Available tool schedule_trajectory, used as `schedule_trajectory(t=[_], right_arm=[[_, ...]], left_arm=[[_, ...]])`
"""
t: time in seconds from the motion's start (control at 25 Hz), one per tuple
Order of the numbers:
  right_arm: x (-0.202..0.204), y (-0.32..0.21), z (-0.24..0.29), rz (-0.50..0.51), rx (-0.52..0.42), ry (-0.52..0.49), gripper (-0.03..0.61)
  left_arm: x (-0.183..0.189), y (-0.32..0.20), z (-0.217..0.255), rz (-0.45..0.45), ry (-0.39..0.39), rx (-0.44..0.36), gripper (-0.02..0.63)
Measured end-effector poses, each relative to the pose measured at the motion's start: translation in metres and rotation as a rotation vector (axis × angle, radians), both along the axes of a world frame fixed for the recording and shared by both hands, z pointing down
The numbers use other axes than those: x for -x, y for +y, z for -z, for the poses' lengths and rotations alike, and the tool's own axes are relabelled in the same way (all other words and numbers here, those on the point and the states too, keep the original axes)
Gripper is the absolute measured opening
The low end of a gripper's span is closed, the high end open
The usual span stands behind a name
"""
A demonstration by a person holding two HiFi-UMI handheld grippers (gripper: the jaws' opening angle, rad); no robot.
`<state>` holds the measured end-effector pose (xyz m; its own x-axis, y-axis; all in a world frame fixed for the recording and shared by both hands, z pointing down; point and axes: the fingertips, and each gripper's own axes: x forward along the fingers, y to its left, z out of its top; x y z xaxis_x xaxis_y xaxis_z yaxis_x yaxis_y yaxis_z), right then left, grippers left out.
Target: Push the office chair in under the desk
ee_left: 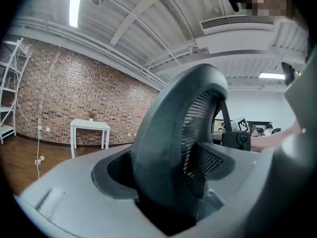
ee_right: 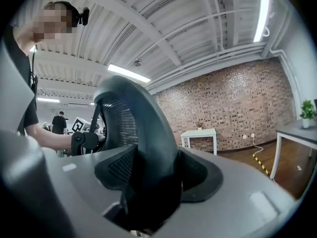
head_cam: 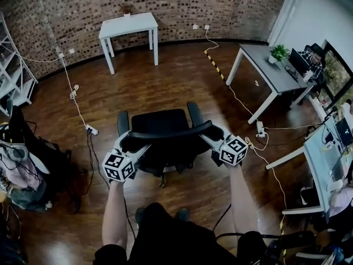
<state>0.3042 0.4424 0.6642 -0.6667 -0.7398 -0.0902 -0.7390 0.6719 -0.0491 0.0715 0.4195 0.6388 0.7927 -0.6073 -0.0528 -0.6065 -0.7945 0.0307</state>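
2 handheld grippers are clamped on one thing. The left gripper has its jaws closed on the left end of the curved black plastic back rim of a black mesh-backed office chair. The right gripper grips the right end of the same rim. In the left gripper view the back rim fills the gap between the jaws, with the mesh panel showing just behind it. The right gripper view shows the rim wedged between its jaws in the same way. The person's bare forearms reach down to both grippers from the lower edge of the head view.

The chair stands on a dark brown wooden plank floor, out in the open, with its 2 armrests pointing away from the person. Ahead of it, well apart, a small white rectangular desk stands against a red-brown brick wall. To the right, also well apart, a grey-topped desk with white legs carries a green potted plant. White cables trail over the floor at left.
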Motion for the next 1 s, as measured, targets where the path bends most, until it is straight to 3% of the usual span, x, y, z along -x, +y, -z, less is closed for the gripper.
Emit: schedule_trajectory(t=[0.16, 0.56, 1.0], right_arm=[[-0.027, -0.022, 0.012, 0.034, 0.000, -0.016, 0.247], [-0.033, -0.115, 0.037, 0.089, 0.018, -0.016, 0.247], [-0.049, -0.226, 0.020, 0.175, 0.034, -0.017, 0.245]], left_arm=[[-0.026, -0.013, 0.012, 0.042, -0.013, 0.012, 0.476], [-0.028, -0.088, 0.043, 0.097, -0.010, 0.030, 0.476], [-0.039, -0.177, 0.028, 0.171, -0.004, 0.009, 0.468]])
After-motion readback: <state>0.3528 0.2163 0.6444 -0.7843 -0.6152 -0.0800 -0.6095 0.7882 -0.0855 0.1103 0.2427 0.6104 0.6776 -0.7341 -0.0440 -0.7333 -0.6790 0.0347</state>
